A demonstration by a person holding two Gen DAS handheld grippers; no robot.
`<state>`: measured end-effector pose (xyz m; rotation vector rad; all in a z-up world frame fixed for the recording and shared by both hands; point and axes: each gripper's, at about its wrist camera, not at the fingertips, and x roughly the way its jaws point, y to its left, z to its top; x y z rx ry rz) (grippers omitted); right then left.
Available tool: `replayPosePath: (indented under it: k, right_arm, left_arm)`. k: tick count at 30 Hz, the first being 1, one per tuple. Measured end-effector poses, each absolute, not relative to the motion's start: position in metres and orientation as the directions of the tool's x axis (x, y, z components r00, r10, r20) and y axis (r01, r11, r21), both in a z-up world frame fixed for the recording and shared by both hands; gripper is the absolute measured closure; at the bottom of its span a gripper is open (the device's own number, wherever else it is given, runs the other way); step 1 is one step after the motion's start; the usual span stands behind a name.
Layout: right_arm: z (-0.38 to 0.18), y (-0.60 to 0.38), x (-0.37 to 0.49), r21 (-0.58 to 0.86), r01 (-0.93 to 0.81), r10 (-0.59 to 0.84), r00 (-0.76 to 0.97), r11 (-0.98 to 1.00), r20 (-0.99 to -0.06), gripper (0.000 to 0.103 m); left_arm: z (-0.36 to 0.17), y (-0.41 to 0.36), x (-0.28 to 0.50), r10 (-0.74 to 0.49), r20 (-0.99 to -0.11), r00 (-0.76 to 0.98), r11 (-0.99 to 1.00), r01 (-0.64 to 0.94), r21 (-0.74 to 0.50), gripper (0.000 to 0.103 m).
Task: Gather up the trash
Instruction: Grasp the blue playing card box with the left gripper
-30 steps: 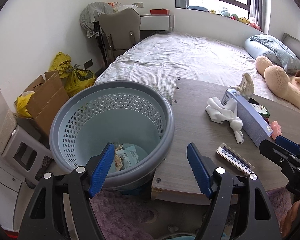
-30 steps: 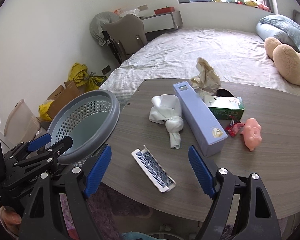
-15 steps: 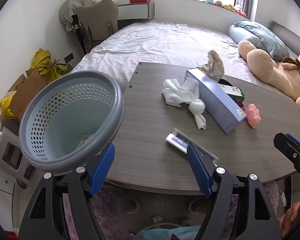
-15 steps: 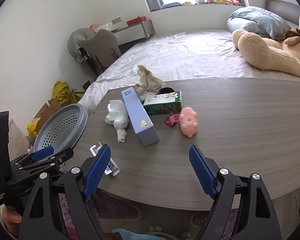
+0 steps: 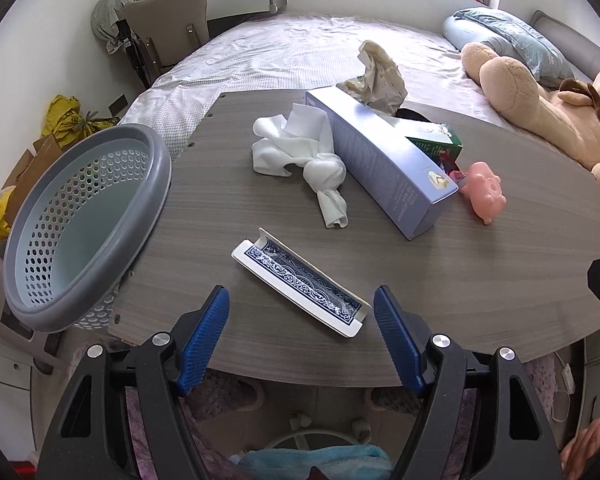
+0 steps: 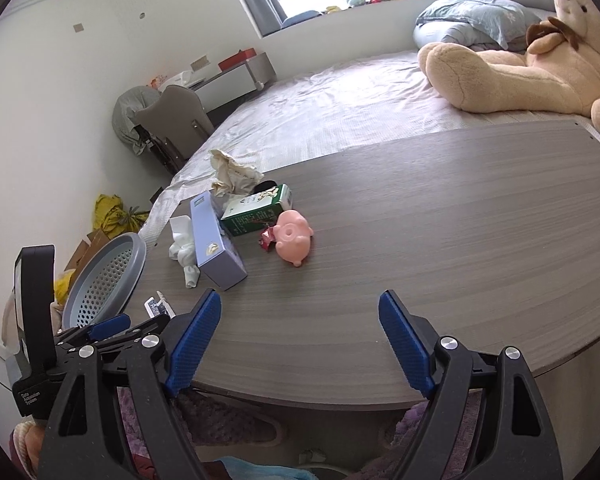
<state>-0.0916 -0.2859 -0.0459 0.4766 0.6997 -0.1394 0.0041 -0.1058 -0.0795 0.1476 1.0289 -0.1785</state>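
Observation:
My left gripper point(image 5: 301, 312) is open over the table's near edge, with an empty blue-patterned card box point(image 5: 300, 282) lying just beyond its fingertips. Past it lie a knotted white cloth point(image 5: 300, 156), a long pale-blue box point(image 5: 380, 160), crumpled paper point(image 5: 376, 74), a green carton point(image 5: 436, 142) and a pink pig toy point(image 5: 485, 192). The grey perforated basket point(image 5: 80, 220) stands at the table's left end. My right gripper point(image 6: 300, 320) is open over bare tabletop, with the pink pig toy point(image 6: 294, 238) and pale-blue box point(image 6: 214, 246) further ahead to the left.
The wooden table point(image 6: 440, 232) stretches wide to the right. Behind it is a bed point(image 5: 300, 48) with a big teddy bear point(image 6: 520, 68). A chair point(image 5: 166, 20), cardboard boxes and yellow bags point(image 5: 70, 120) stand along the left wall.
Both grippers have swung rightward, away from the basket and over the table. The card box now lies just ahead of the left fingers; the right view has shifted onto open tabletop.

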Motion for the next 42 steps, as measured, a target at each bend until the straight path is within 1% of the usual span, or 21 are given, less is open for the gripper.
replayPosePath:
  k: [9, 20, 27, 38, 40, 41, 42]
  right_arm:
    - [-0.052, -0.296, -0.098, 0.395, 0.291, 0.038, 0.762, 0.871, -0.647, 0.023]
    - [-0.05, -0.297, -0.1, 0.398, 0.291, 0.037, 0.767, 0.87, -0.641, 0.023]
    - [-0.048, -0.296, -0.099, 0.393, 0.289, 0.036, 0.766, 0.873, -0.642, 0.023]
    - [-0.052, -0.291, -0.093, 0.387, 0.287, 0.045, 0.752, 0.876, -0.657, 0.023]
    - [-0.053, -0.292, -0.092, 0.386, 0.289, 0.044, 0.75, 0.876, -0.66, 0.023]
    - [-0.053, -0.292, -0.091, 0.385, 0.29, 0.043, 0.748, 0.876, -0.662, 0.023]
    - [-0.054, -0.291, -0.09, 0.383, 0.291, 0.043, 0.746, 0.877, -0.665, 0.023]
  left_arm:
    - [-0.094, -0.11, 0.01, -0.034, -0.877, 0.48, 0.978, 0.198, 0.071, 0.031]
    - [-0.097, -0.084, 0.013, 0.024, -0.873, 0.487, 0.986, 0.132, 0.1, 0.032]
    - [-0.089, -0.073, 0.012, 0.0, -0.865, 0.502, 0.992, 0.109, 0.064, 0.031]
    - [-0.097, -0.071, 0.03, -0.001, -0.858, 0.513, 0.995, 0.086, 0.051, 0.032]
    - [-0.099, -0.07, 0.033, -0.012, -0.862, 0.507, 0.995, 0.089, 0.038, 0.035]
    - [-0.099, -0.07, 0.033, -0.025, -0.863, 0.504, 0.995, 0.094, 0.026, 0.042]
    - [-0.098, -0.07, 0.033, -0.039, -0.864, 0.502, 0.995, 0.103, 0.015, 0.052]
